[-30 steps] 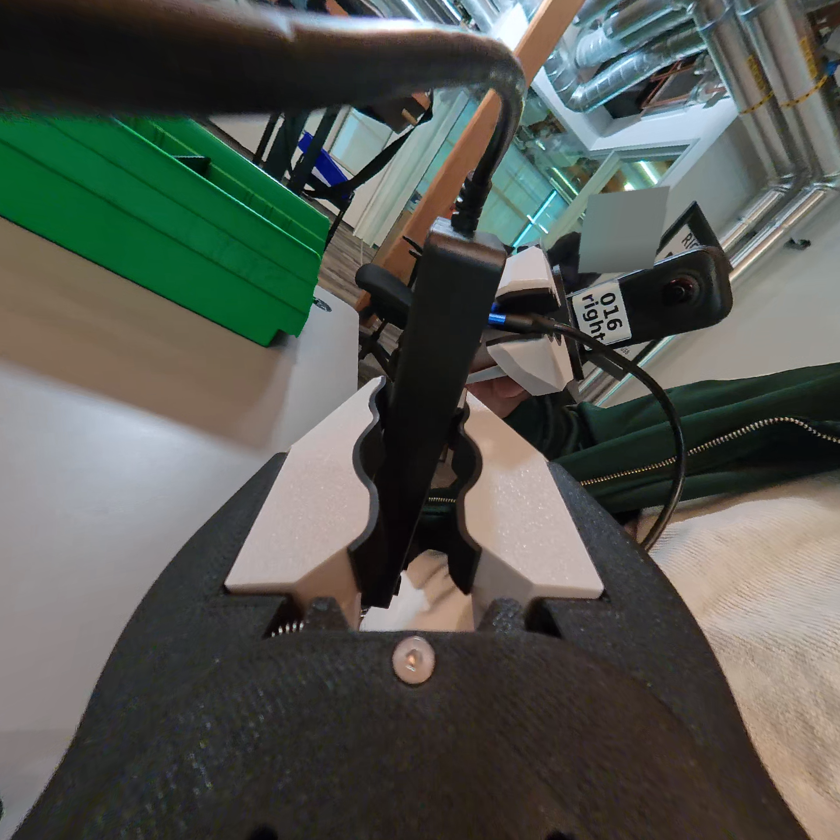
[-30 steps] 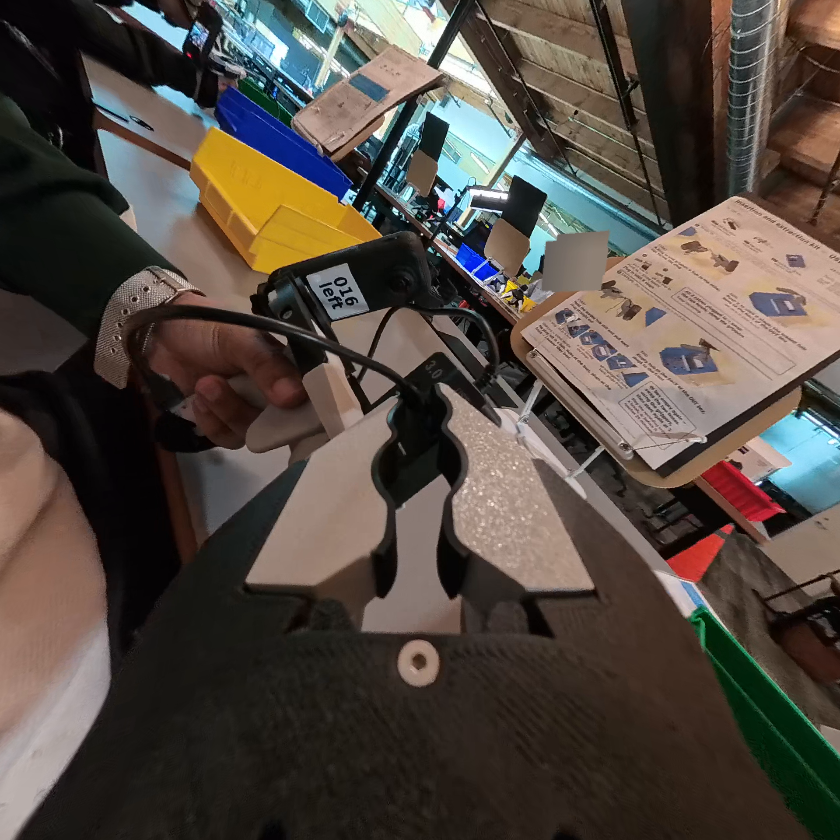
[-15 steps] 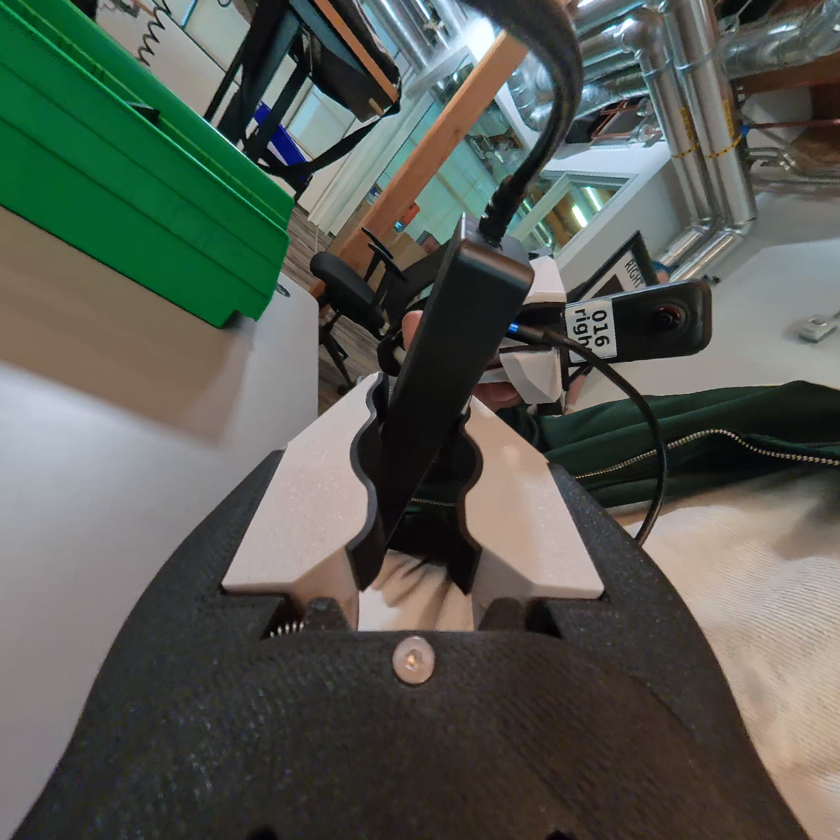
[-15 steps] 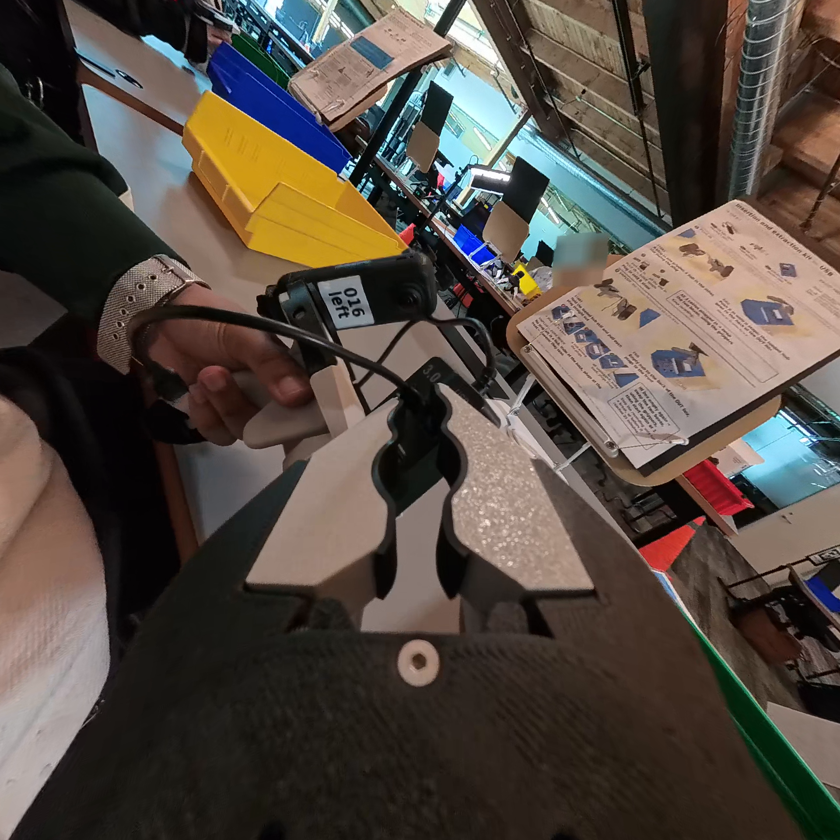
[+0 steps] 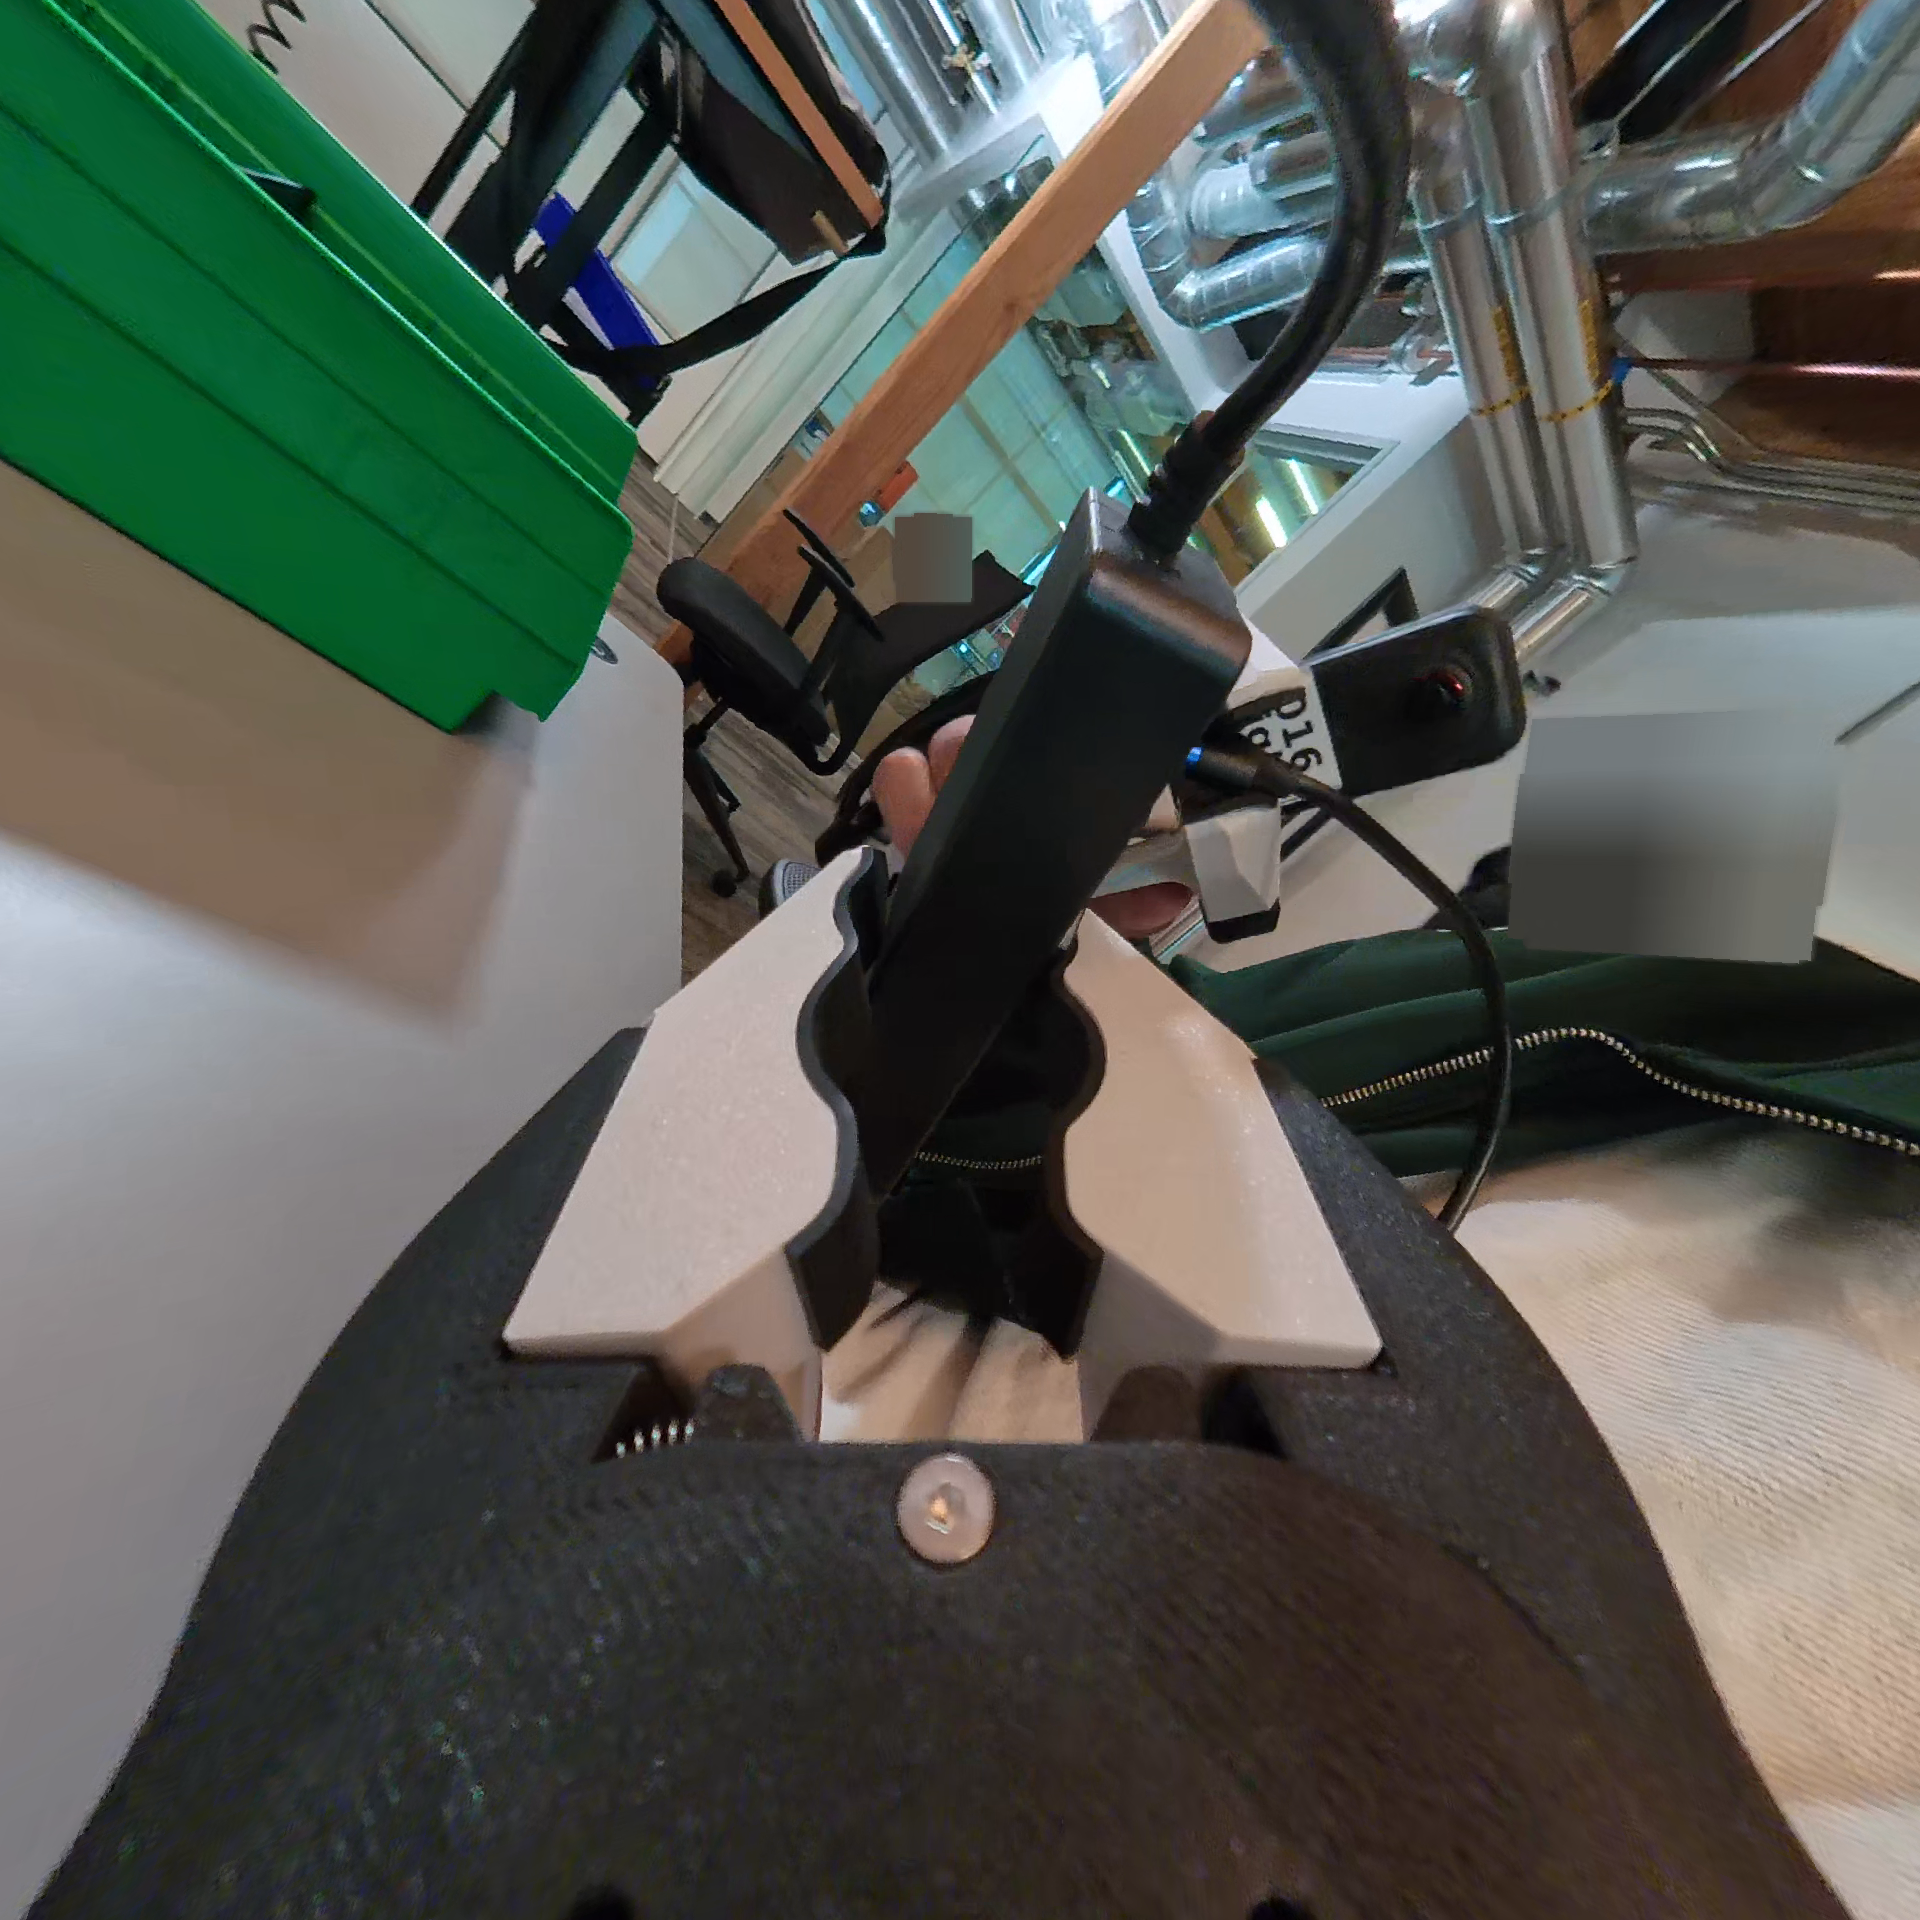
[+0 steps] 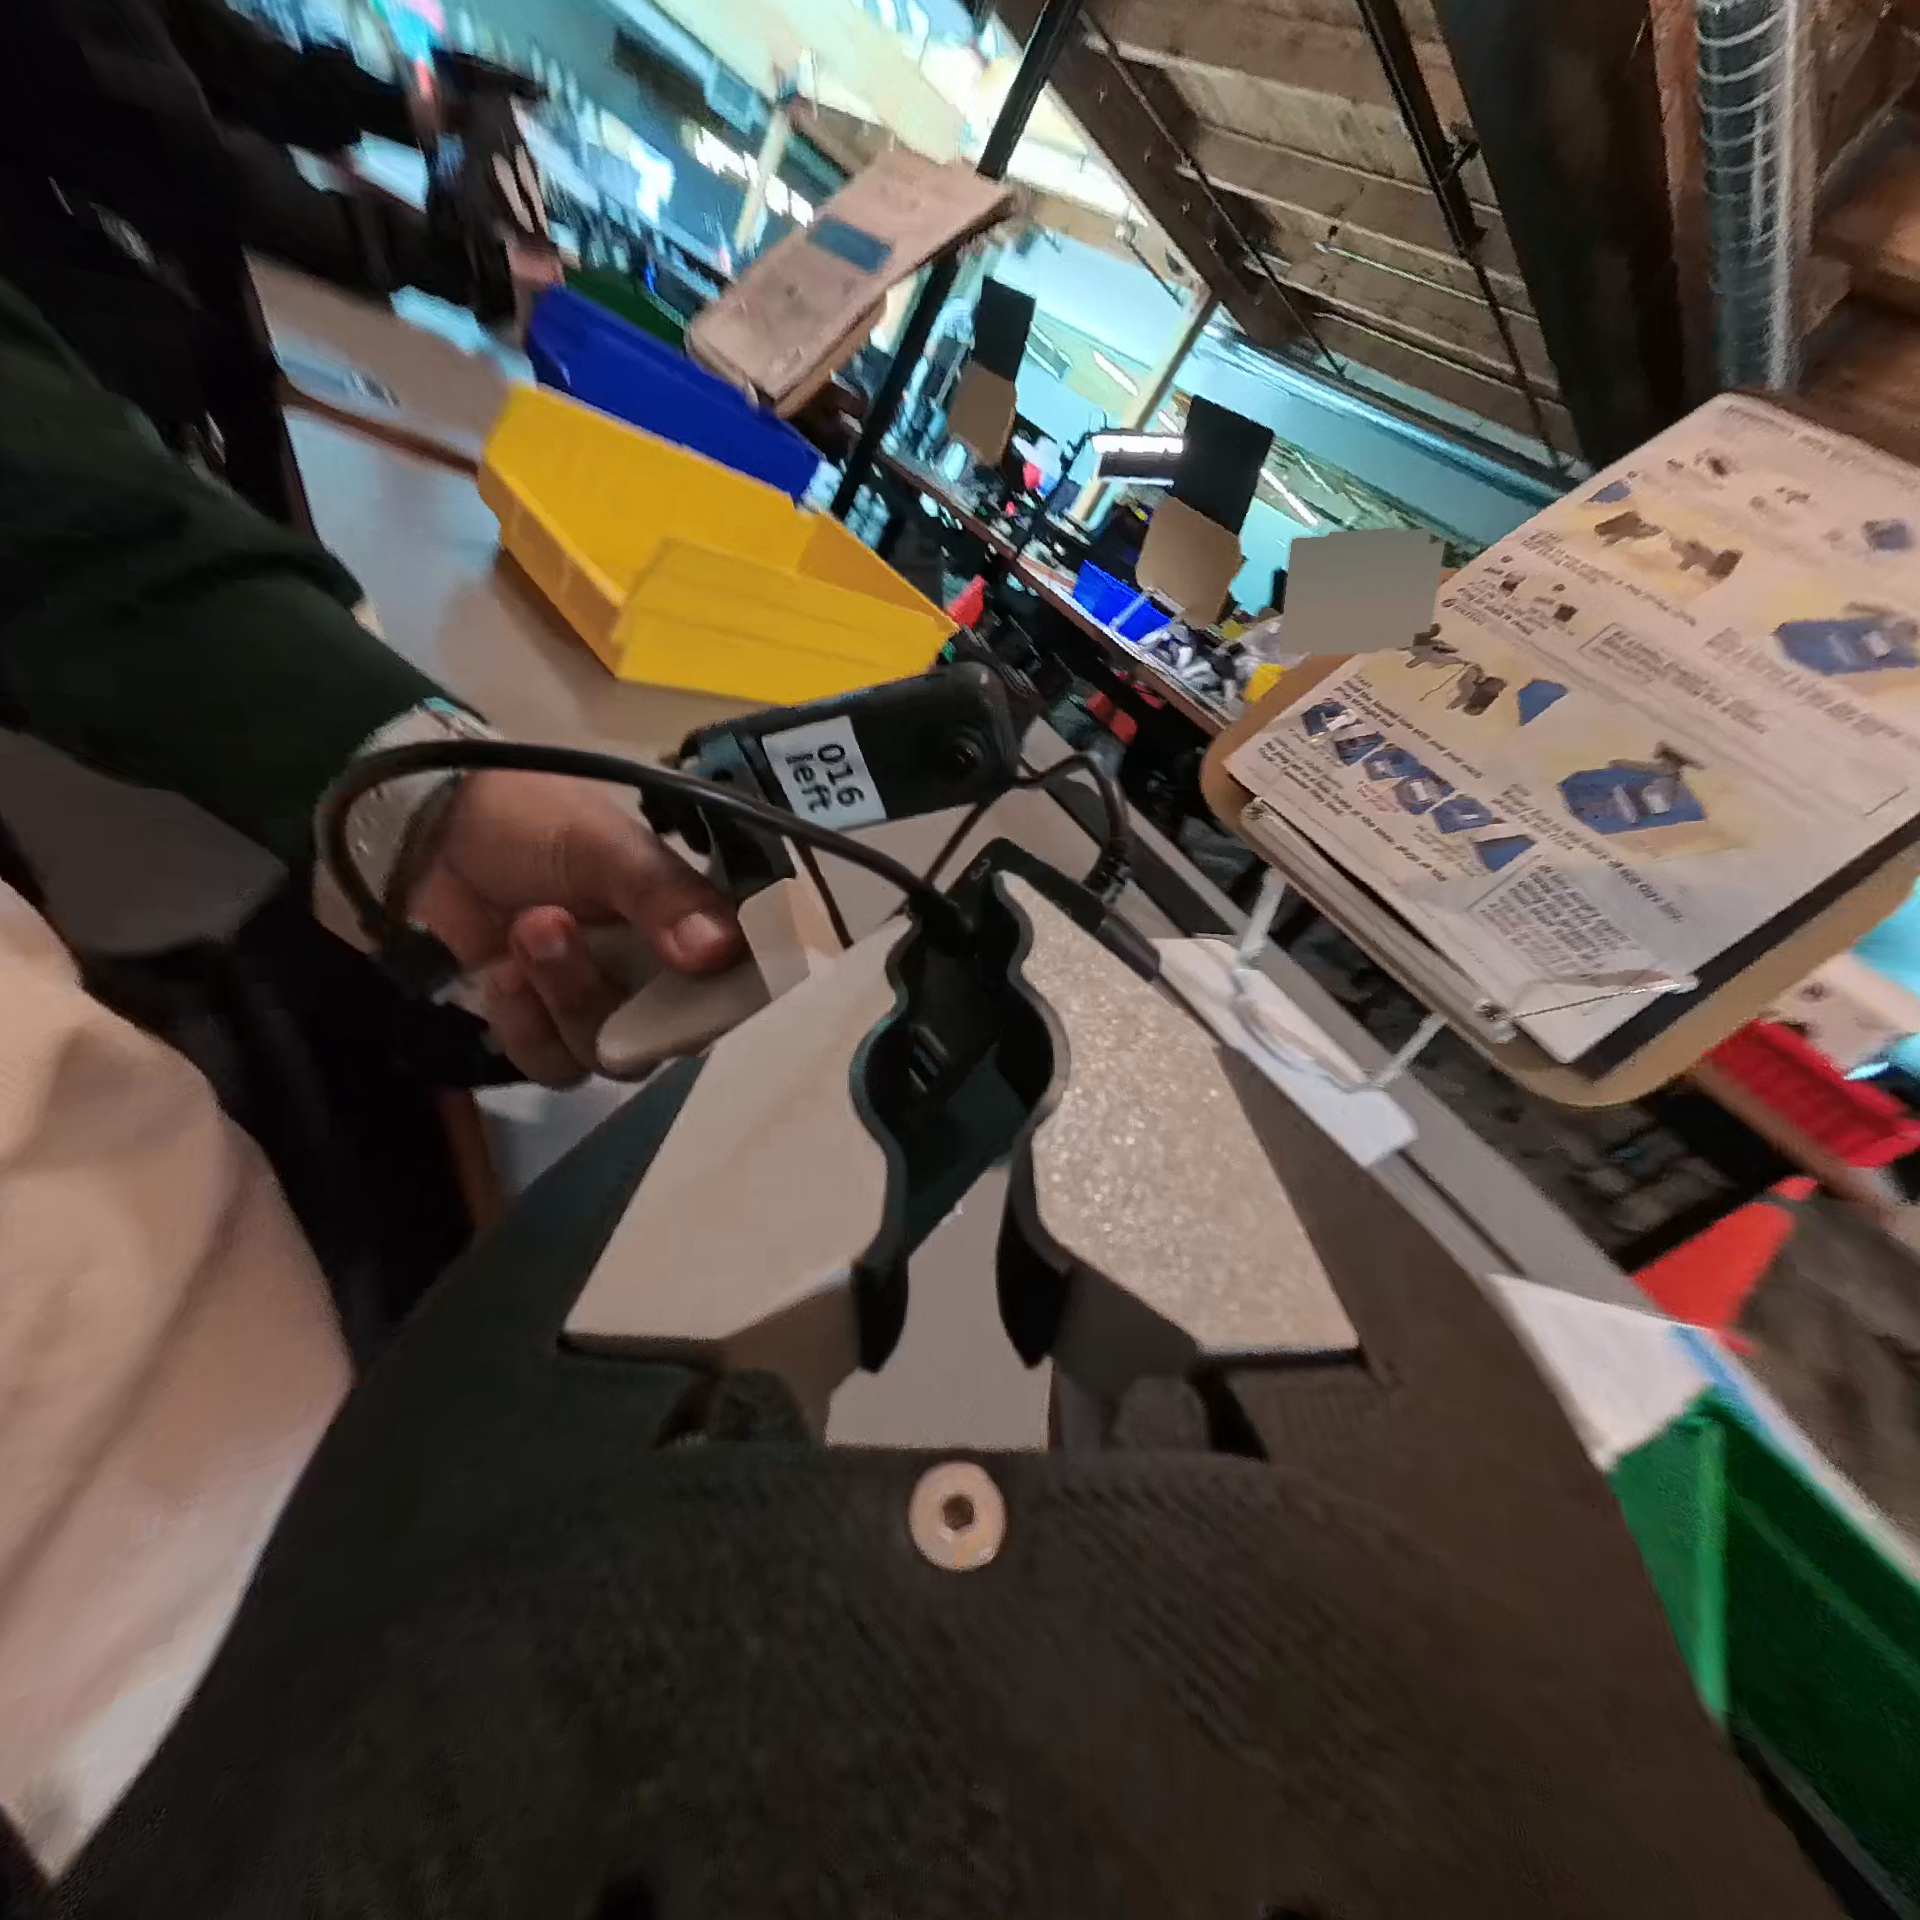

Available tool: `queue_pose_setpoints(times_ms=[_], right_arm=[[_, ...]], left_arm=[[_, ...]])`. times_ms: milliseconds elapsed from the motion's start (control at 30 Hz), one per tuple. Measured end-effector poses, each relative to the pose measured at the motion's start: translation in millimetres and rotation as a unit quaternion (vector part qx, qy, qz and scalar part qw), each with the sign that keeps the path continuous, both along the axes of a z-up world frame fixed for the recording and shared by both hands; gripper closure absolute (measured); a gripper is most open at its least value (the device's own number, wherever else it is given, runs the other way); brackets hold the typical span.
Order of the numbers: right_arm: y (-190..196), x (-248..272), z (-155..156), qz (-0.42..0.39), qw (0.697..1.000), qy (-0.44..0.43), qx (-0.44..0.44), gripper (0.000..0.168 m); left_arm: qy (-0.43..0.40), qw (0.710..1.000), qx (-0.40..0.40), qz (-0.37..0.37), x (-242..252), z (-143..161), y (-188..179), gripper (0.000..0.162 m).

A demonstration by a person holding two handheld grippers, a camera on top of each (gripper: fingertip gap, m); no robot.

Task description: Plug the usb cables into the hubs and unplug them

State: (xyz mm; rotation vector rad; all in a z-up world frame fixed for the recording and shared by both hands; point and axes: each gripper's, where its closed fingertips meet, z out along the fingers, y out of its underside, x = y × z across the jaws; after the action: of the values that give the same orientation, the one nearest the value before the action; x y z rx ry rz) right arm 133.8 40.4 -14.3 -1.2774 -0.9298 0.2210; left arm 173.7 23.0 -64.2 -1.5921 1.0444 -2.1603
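My left gripper (image 5: 961, 935) is shut on a long black USB hub (image 5: 1049, 821), which leans up and to the right. A thick black cable (image 5: 1340, 239) leaves the hub's top end. My right gripper (image 6: 961, 914) is shut on a black USB plug (image 6: 940, 920) with a thin black cable (image 6: 582, 764). In the left wrist view the right gripper (image 5: 1231, 862) sits just right of the hub, and the plug's blue tip (image 5: 1200, 758) meets the hub's side near its top. I cannot tell whether it is seated. The hub's ports (image 6: 935, 1060) show between my right fingers.
Green bins (image 5: 260, 384) stand on the table at the left. Yellow bins (image 6: 707, 582) and a blue bin (image 6: 665, 390) lie beyond the person's hand (image 6: 551, 935). An instruction board (image 6: 1621, 769) stands at the right on a white clip stand (image 6: 1288, 1049). A green bin edge (image 6: 1818, 1621) is at the lower right.
Both grippers have swung together while keeping their holds. The hub leans further right in the left view. In the right view the hub's ported face now shows between the fingers.
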Motion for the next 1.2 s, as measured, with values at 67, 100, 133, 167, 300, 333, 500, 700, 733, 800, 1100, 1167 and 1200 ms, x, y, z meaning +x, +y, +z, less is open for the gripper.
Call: queue_pose_setpoints(times_ms=[67,100,133,167,300,333,500,700,733,800,1100,1167,1200], right_arm=[[1,1,0,0.006,1.0,0.013,-0.007,0.161],[1,1,-2,0.003,1.0,0.001,-0.002,0.16],[1,1,-3,-0.002,1.0,-0.016,0.006,0.161],[0,0,-3,-0.006,0.999,-0.03,0.011,0.161],[-1,-1,-1,-0.002,1.0,-0.01,0.003,0.161],[-1,0,-1,0.0,1.0,-0.005,-0.001,0.161],[4,2,0,-0.02,1.0,-0.011,0.017,0.161],[20,17,2,-0.076,0.993,0.071,0.052,0.154],[21,16,-2,-0.074,0.994,0.074,0.041,0.145],[27,20,-8,-0.081,0.993,0.08,0.012,0.139],[33,42,2,-0.056,0.97,0.22,-0.089,0.126],[27,33,6,-0.049,0.976,0.201,-0.071,0.126],[26,28,2,-0.051,0.978,0.189,-0.076,0.126]], left_arm=[[0.002,1.0,0.001,0.003,1,-1,2,0.134],[0.005,1.0,0.002,0.006,1,-2,2,0.134],[0.006,1.0,0.003,0.009,0,-3,3,0.134],[0.008,1.0,0.004,0.01,0,-3,3,0.134],[0.014,0.998,0.039,0.037,-1,-2,5,0.134],[0.014,0.998,0.041,0.04,-1,-2,6,0.134],[-0.006,0.988,0.129,0.08,-2,0,12,0.136],[-0.002,0.935,0.272,0.226,-15,11,44,0.138],[-0.005,0.926,0.281,0.253,-19,14,51,0.138],[-0.008,0.915,0.286,0.286,-27,19,65,0.138],[0.039,0.835,0.447,0.32,-36,9,86,0.139],[0.046,0.807,0.494,0.319,-32,6,81,0.139],[0.051,0.795,0.514,0.318,-30,5,78,0.139]])
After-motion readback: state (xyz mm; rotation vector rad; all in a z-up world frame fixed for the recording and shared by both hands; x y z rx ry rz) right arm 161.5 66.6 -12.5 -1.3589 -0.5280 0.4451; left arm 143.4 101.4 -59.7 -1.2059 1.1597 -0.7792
